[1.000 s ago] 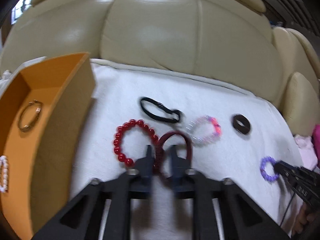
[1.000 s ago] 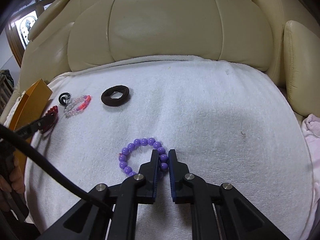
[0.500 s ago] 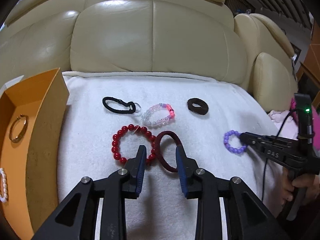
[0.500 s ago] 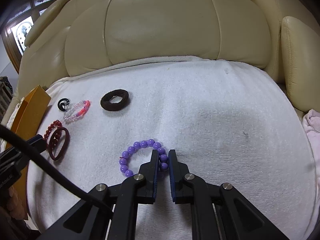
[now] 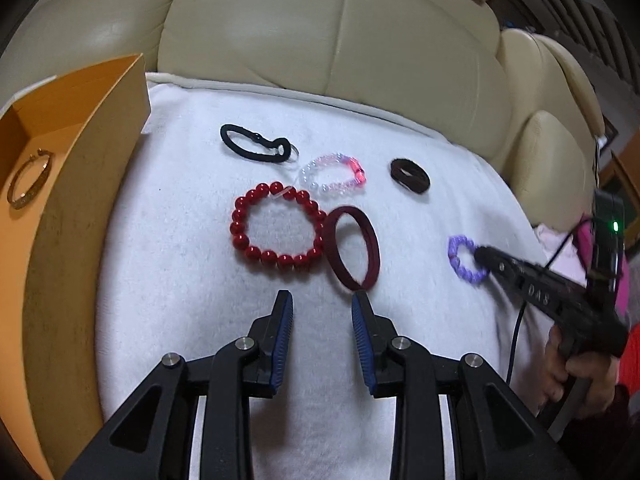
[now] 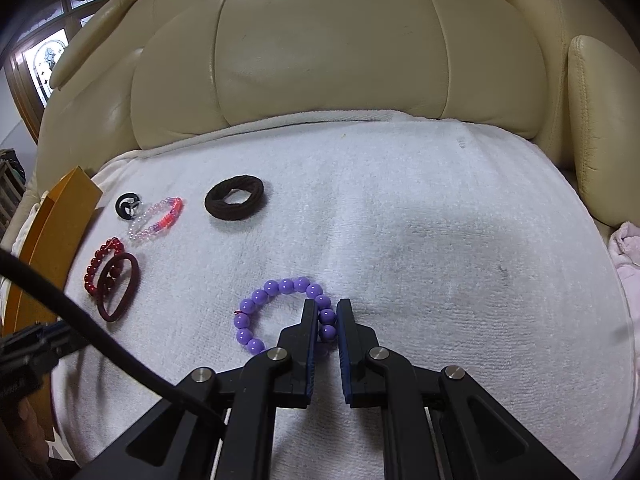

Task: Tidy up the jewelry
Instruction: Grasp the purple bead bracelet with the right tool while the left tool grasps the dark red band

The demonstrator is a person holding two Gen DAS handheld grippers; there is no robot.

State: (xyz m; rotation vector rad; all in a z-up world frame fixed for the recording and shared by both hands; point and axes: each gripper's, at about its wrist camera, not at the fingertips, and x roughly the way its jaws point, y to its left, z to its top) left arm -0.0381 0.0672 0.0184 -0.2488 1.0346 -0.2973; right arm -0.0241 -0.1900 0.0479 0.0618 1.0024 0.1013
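Observation:
On a white towel (image 5: 180,280) lie a red bead bracelet (image 5: 276,227), a maroon hair band (image 5: 352,248), a black hair tie (image 5: 254,147), a clear pink bracelet (image 5: 334,176) and a brown scrunchie (image 5: 410,176). My left gripper (image 5: 322,304) is open and empty, just short of the maroon band. My right gripper (image 6: 327,312) is shut on the right side of the purple bead bracelet (image 6: 280,312), which rests on the towel (image 6: 440,240). The orange box (image 5: 72,200) at left holds a gold bangle (image 5: 30,184).
A cream leather sofa back (image 6: 340,52) rises behind the towel. A pink cloth (image 6: 628,248) lies at the right edge. A black cable (image 6: 100,348) crosses the lower left of the right wrist view.
My left gripper has opened, let go of the maroon hair band and drawn back from it. The band now lies beside the red bracelet. My right gripper stays closed on the purple bracelet.

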